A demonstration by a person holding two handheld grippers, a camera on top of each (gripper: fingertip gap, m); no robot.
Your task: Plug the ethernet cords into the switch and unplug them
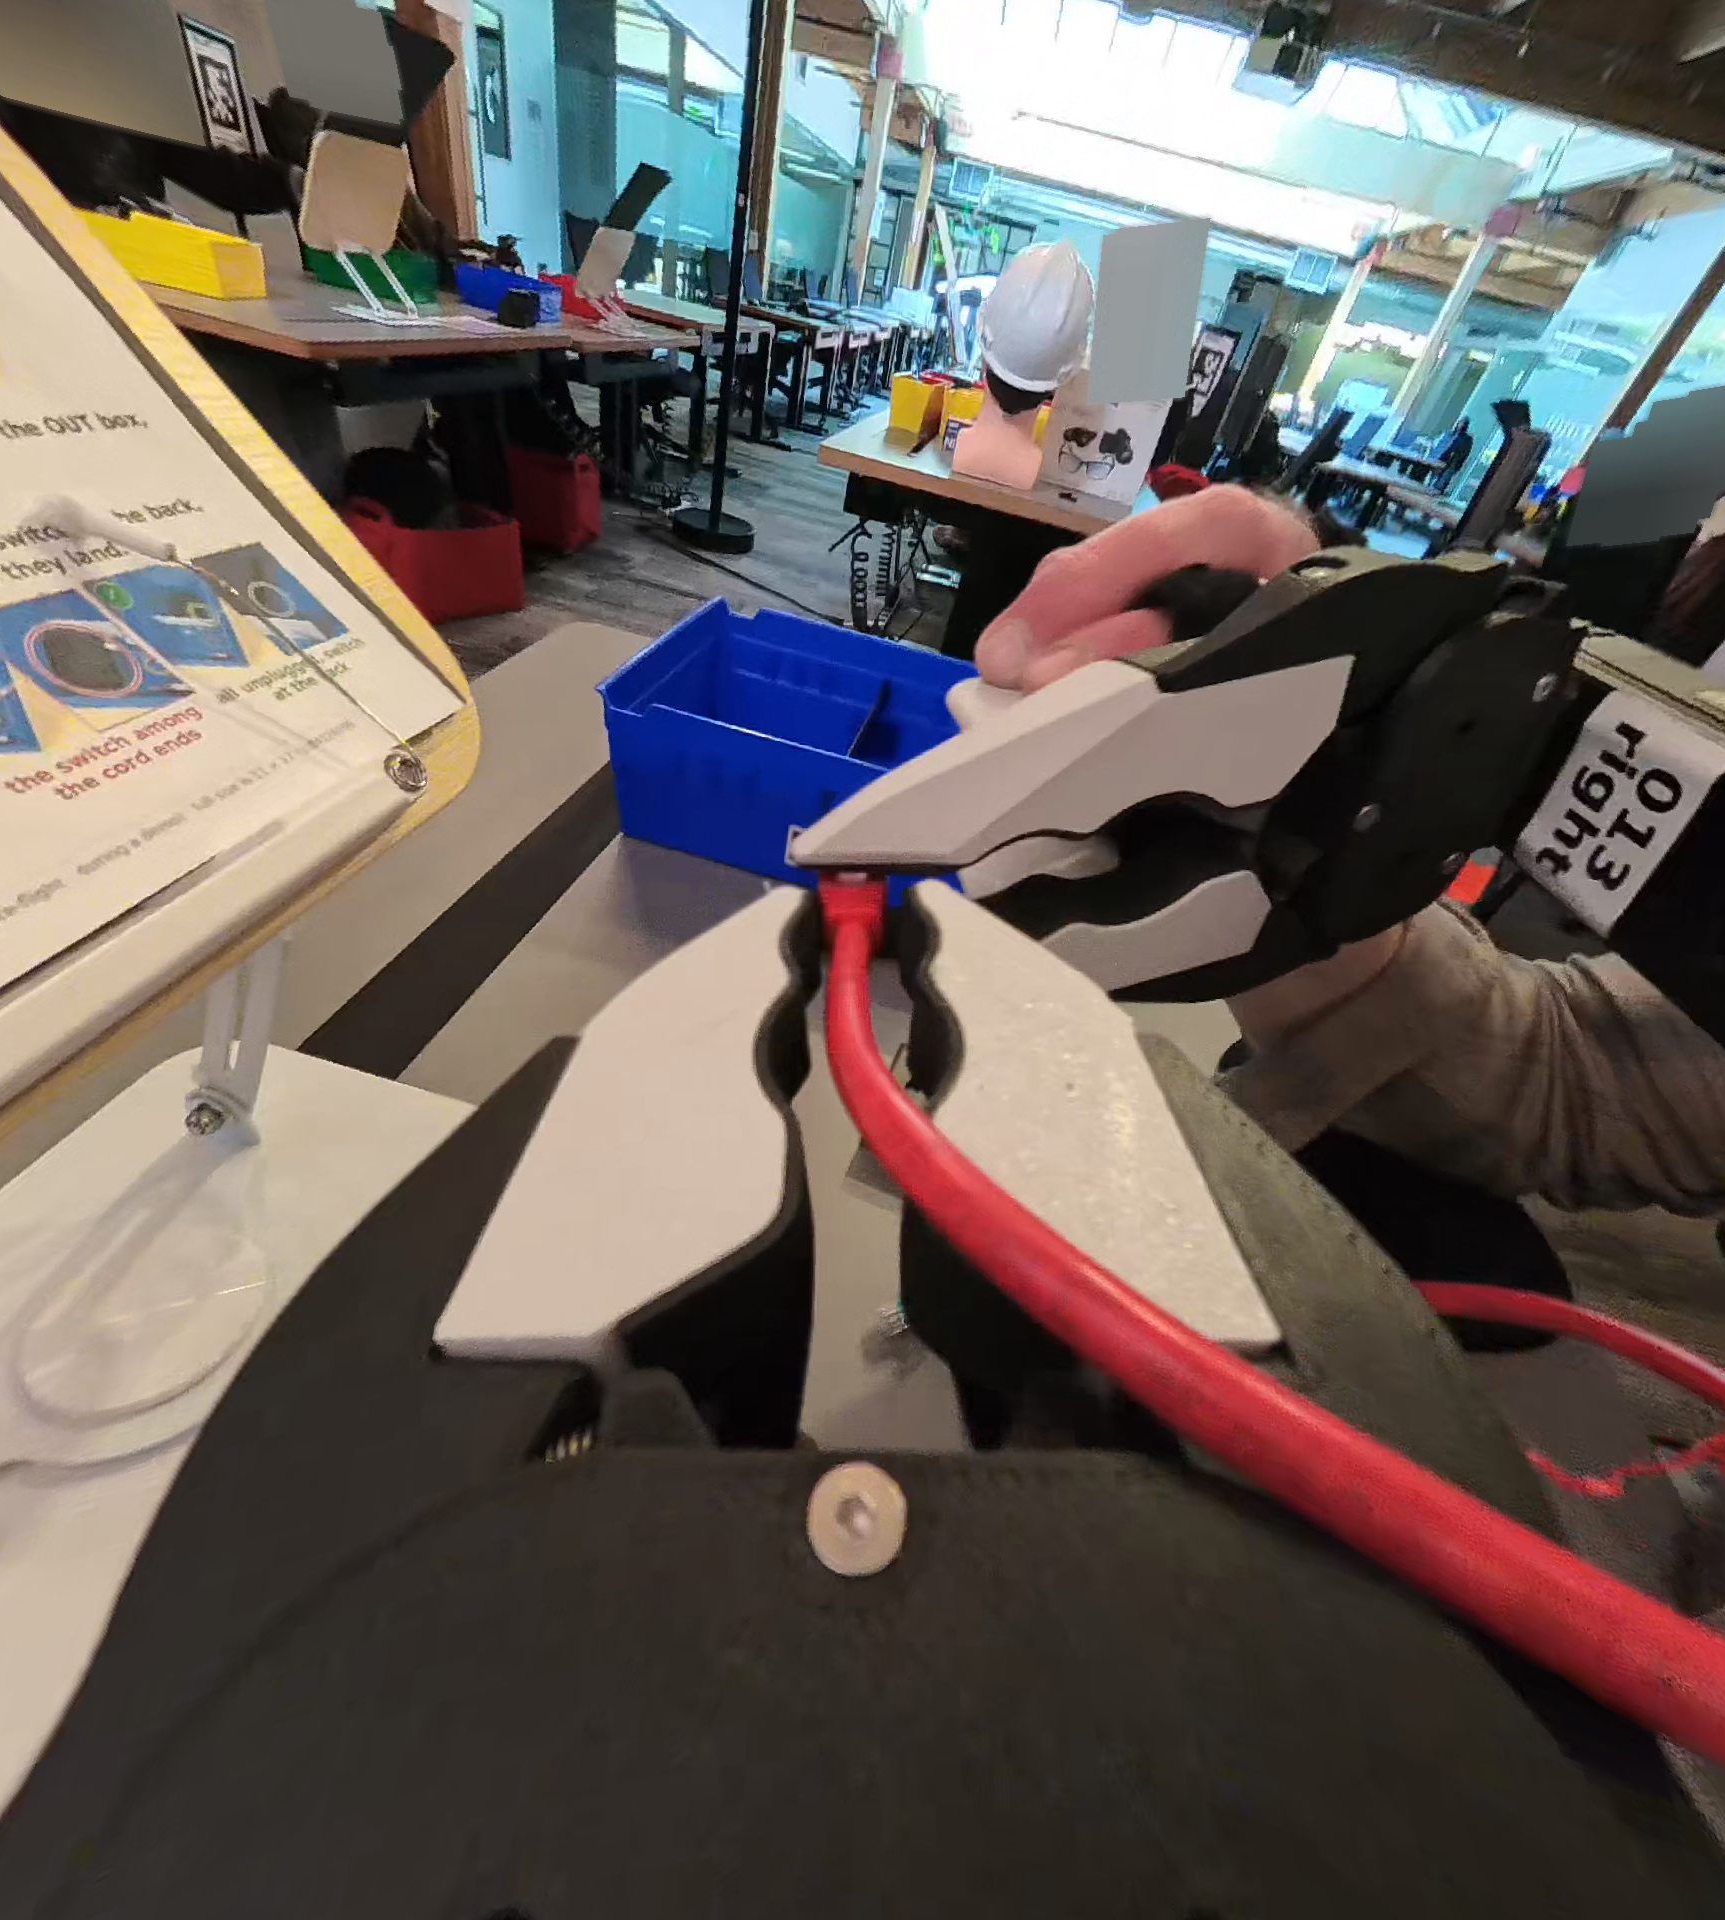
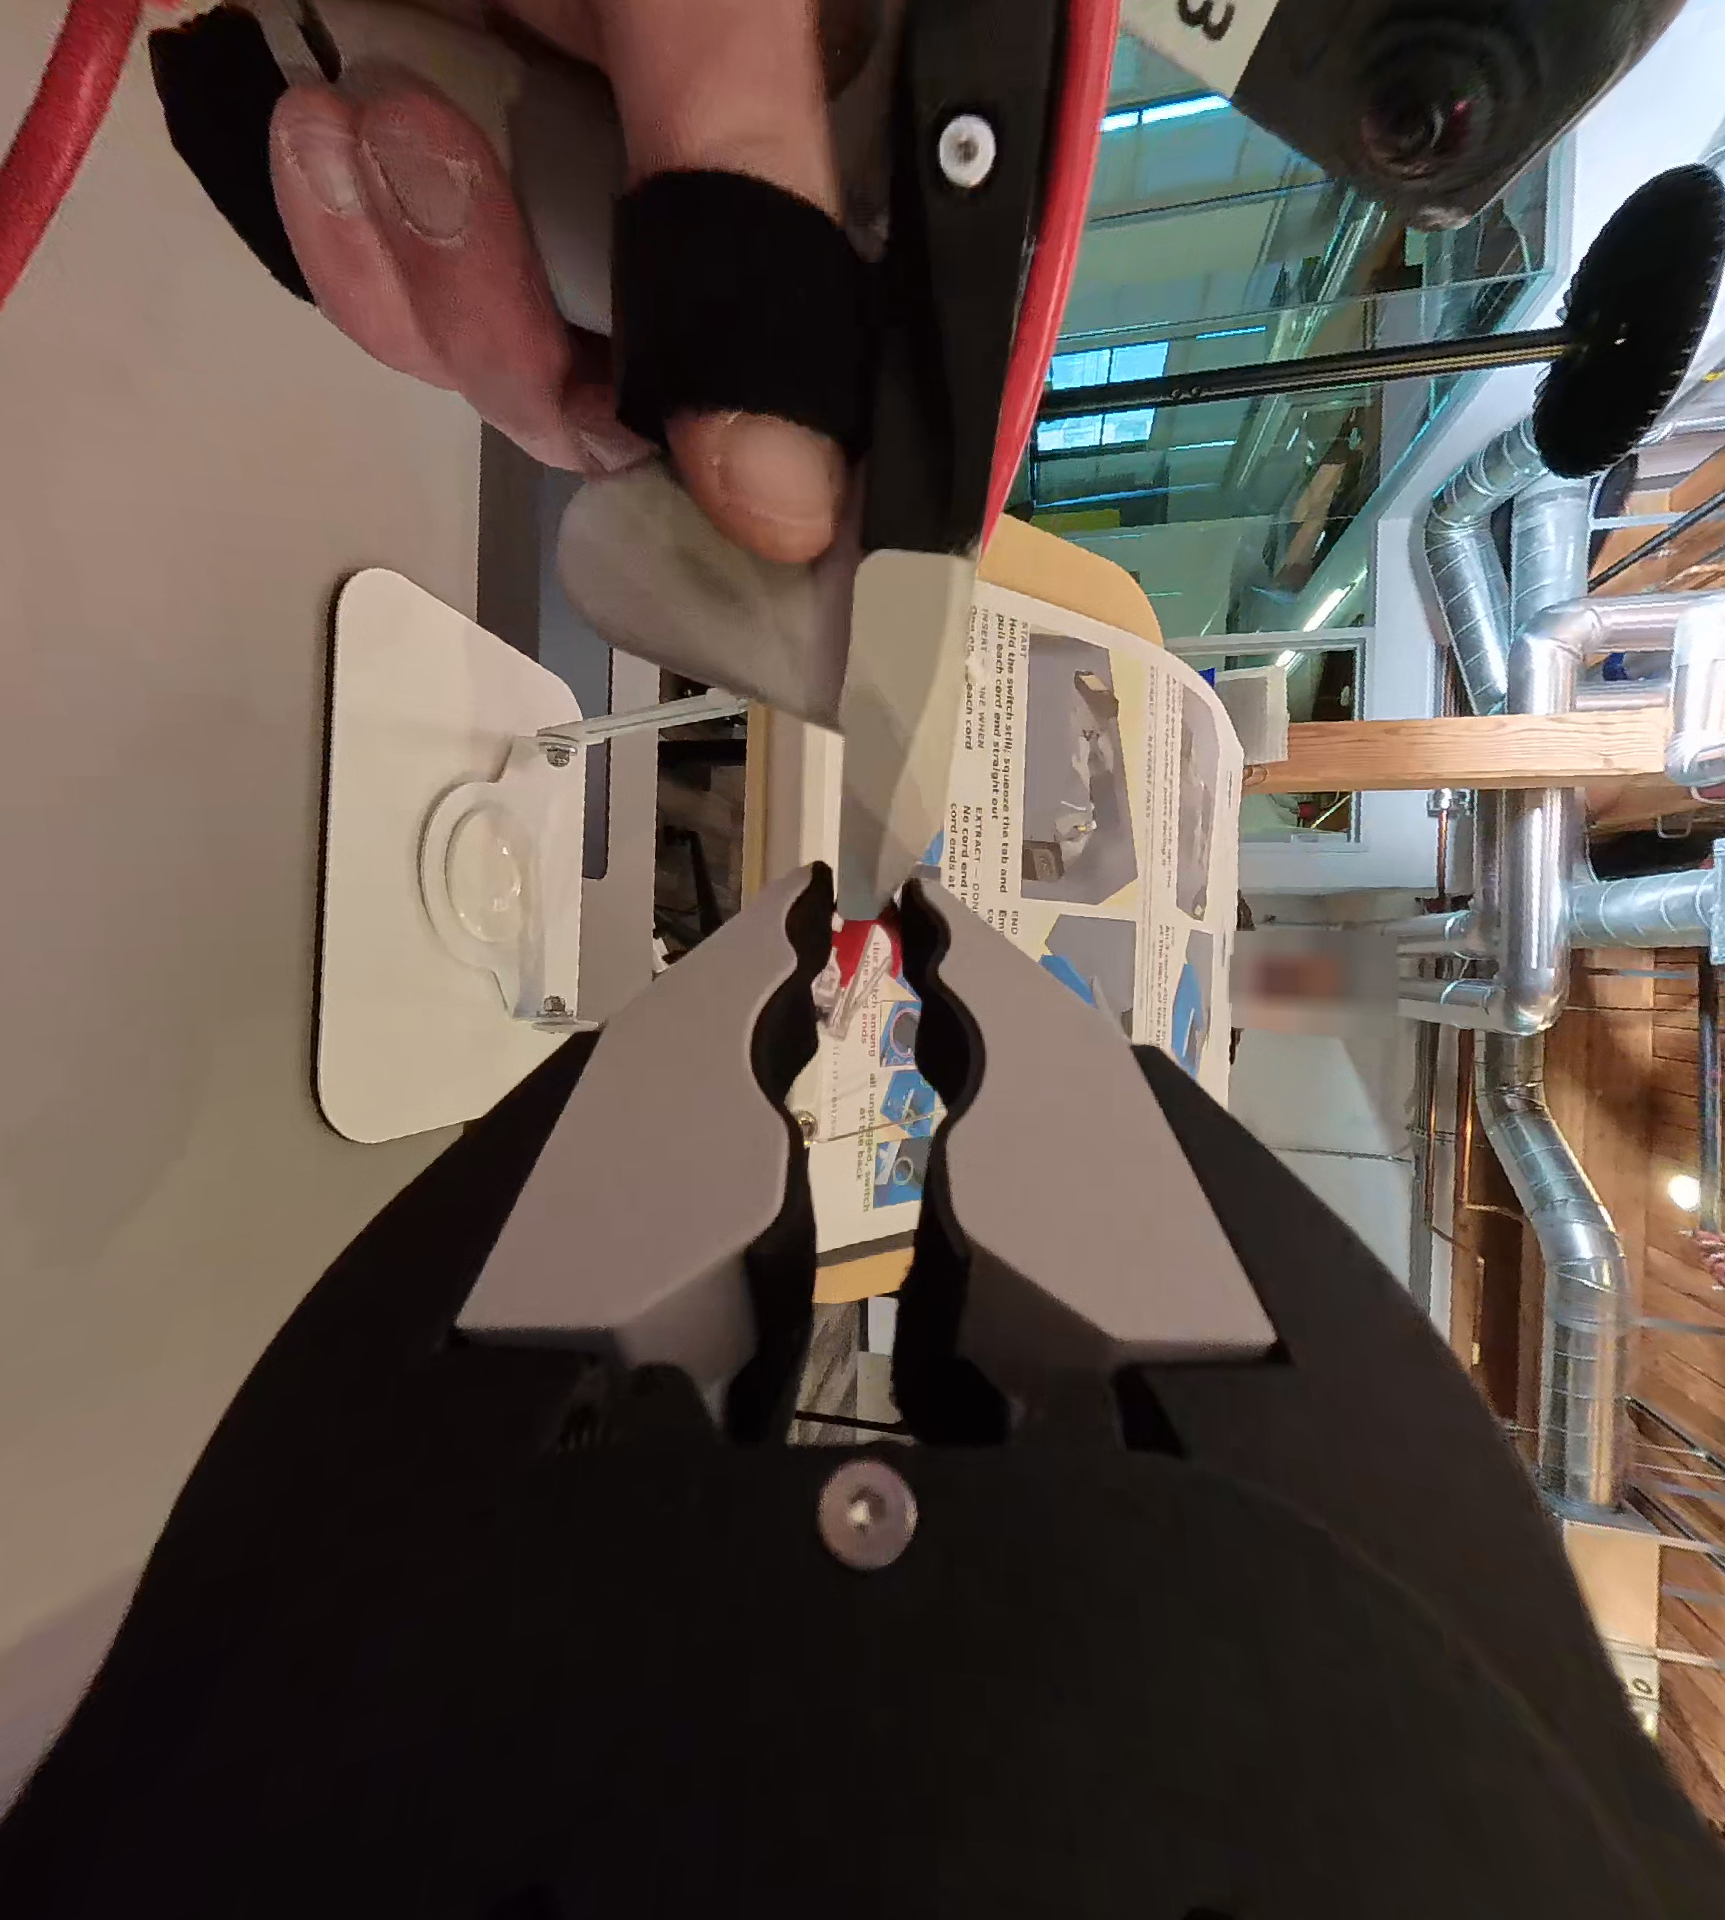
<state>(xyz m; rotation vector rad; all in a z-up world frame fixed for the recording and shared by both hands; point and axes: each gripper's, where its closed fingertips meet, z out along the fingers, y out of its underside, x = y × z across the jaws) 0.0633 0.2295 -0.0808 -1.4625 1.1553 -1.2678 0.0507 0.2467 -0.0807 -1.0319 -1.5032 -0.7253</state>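
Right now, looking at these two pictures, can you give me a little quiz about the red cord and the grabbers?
1. True or false: the left hand-held gripper is empty.
2. What colour is the bin behind the cord? A green, B blue, C yellow.
3. How many hand-held grippers meet at the cord's plug?

Key: 1 false, it pinches the cord just behind the plug. 2 B. 3 two, since the right hand-held gripper closes around the plug as well.
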